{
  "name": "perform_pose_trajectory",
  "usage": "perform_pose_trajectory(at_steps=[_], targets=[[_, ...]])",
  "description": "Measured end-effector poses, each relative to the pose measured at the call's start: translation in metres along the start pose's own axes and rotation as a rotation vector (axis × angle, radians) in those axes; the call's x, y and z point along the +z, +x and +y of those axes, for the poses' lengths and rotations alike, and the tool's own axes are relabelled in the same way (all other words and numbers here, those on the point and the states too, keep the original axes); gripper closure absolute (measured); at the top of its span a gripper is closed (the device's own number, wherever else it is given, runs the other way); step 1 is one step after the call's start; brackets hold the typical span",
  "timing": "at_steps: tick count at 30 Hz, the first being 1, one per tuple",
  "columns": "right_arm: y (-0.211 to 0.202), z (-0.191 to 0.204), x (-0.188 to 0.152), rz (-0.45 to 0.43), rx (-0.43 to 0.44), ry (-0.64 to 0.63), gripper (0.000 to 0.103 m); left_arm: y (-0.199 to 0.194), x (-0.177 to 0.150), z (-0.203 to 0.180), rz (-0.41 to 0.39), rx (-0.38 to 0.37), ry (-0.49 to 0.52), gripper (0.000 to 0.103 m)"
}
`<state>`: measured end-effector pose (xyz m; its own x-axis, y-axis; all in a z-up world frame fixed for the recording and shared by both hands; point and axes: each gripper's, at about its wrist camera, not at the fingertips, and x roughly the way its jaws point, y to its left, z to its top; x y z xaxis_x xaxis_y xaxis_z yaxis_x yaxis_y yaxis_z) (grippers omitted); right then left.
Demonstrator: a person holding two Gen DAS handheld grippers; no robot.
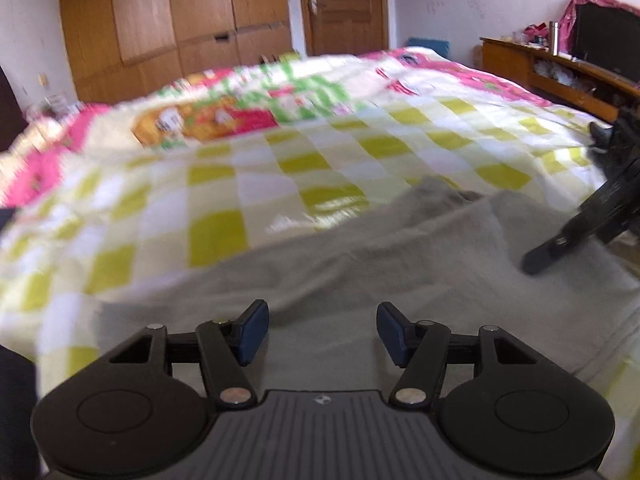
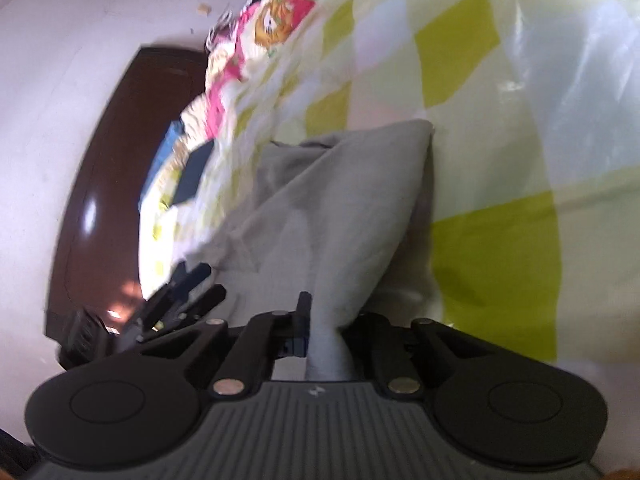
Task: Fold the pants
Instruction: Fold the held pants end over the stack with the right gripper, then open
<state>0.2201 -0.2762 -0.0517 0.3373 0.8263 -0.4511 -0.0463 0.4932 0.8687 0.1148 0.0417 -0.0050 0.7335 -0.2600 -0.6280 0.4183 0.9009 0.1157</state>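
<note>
Grey pants [image 1: 400, 256] lie spread on the near part of a bed with a yellow-green and white checked blanket [image 1: 256, 184]. My left gripper [image 1: 322, 332] hovers just above the pants' near edge, open, with nothing between its blue pads [image 1: 253, 332]. To its right, my right gripper [image 1: 560, 242] reaches onto the cloth from the bed's right side. In the right wrist view the right gripper [image 2: 326, 334] is shut on a bunched fold of the pants [image 2: 340, 208], which stretch away from it in a raised ridge. The left gripper [image 2: 184, 300] shows at the left there.
A wooden wardrobe [image 1: 168, 20] and a door [image 1: 344, 4] stand beyond the bed. A wooden shelf [image 1: 560, 68] with clutter and a dark screen runs along the right wall. A dark brown headboard [image 2: 108, 184] bounds the bed in the right wrist view.
</note>
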Motion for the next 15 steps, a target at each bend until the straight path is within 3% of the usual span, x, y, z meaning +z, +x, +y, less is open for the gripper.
perform_pose_trajectory(at_steps=[3,5,6,8,9,11,13,15], targets=[[-0.010,0.007,-0.004,-0.033,-0.007,0.021,0.097,-0.004,0.001,-0.008,-0.092,0.084,-0.005,0.031],[-0.012,0.013,-0.006,-0.040,-0.023,0.028,0.097,0.001,0.002,-0.026,-0.144,0.158,0.093,0.031],[-0.013,0.016,-0.007,-0.049,-0.018,0.034,0.097,0.012,0.000,-0.034,-0.123,0.183,0.150,0.031],[-0.015,0.023,-0.007,-0.072,-0.017,0.043,0.097,0.045,-0.010,-0.041,0.000,0.189,0.176,0.031],[-0.017,0.028,-0.005,-0.086,-0.024,0.037,0.097,0.047,-0.014,-0.040,-0.016,0.194,0.159,0.031],[-0.019,0.038,-0.004,-0.100,-0.041,0.019,0.097,0.036,-0.004,-0.041,-0.049,0.223,0.160,0.033],[-0.018,0.047,-0.002,-0.103,-0.052,0.013,0.097,0.011,0.006,-0.046,-0.148,0.272,0.156,0.033],[-0.015,0.057,-0.001,-0.106,-0.063,0.003,0.097,-0.004,0.008,-0.053,-0.175,0.276,0.146,0.033]])
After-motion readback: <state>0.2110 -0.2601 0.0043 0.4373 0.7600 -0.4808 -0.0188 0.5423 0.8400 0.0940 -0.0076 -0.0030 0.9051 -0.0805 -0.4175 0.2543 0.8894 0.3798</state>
